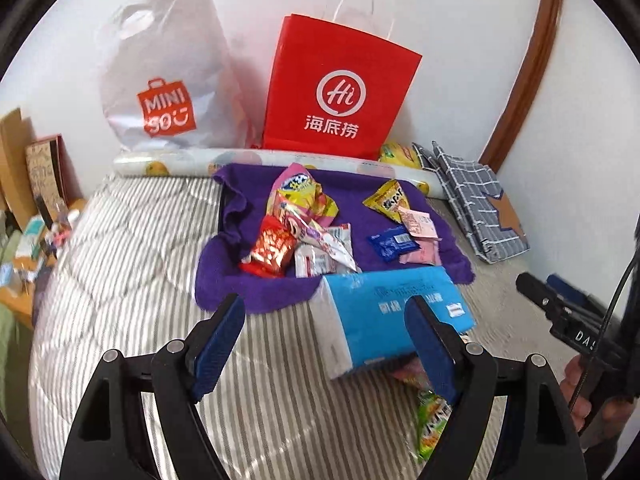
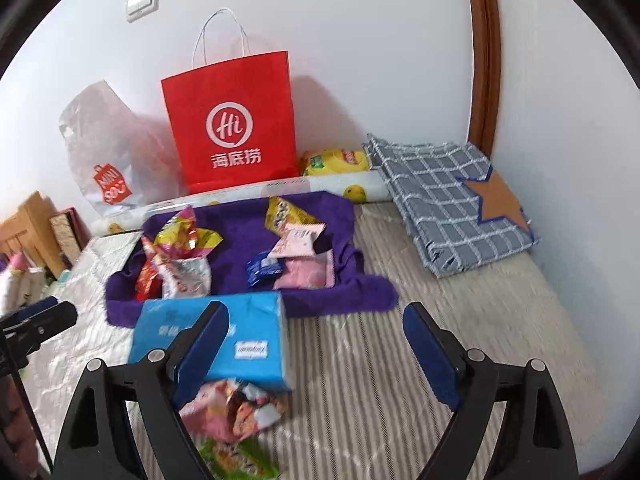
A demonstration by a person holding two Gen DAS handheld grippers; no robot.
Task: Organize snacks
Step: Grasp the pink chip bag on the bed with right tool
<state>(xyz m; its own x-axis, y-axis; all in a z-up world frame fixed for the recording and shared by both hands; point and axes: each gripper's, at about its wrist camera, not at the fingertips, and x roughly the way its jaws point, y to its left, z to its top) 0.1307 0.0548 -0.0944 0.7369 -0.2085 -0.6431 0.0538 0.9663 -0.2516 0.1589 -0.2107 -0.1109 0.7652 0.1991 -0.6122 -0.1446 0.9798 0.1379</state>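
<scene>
Both my left gripper (image 1: 324, 344) and right gripper (image 2: 316, 352) spread empty; lower-centre tissue pack (image 1: 392, 316) could snag, scattering wrappers

Assorted snack packets (image 1: 304, 236) lie scattered on purple towel (image 1: 248, 280).

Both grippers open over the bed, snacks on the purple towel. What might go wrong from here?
1. The blue tissue pack lies on loose wrappers; reaching for them may drag or tip it.
2. The snack pile is tangled, so the left gripper may take several at once.
3. The purple towel is soft and rumpled; a low pinch could catch cloth.
</scene>
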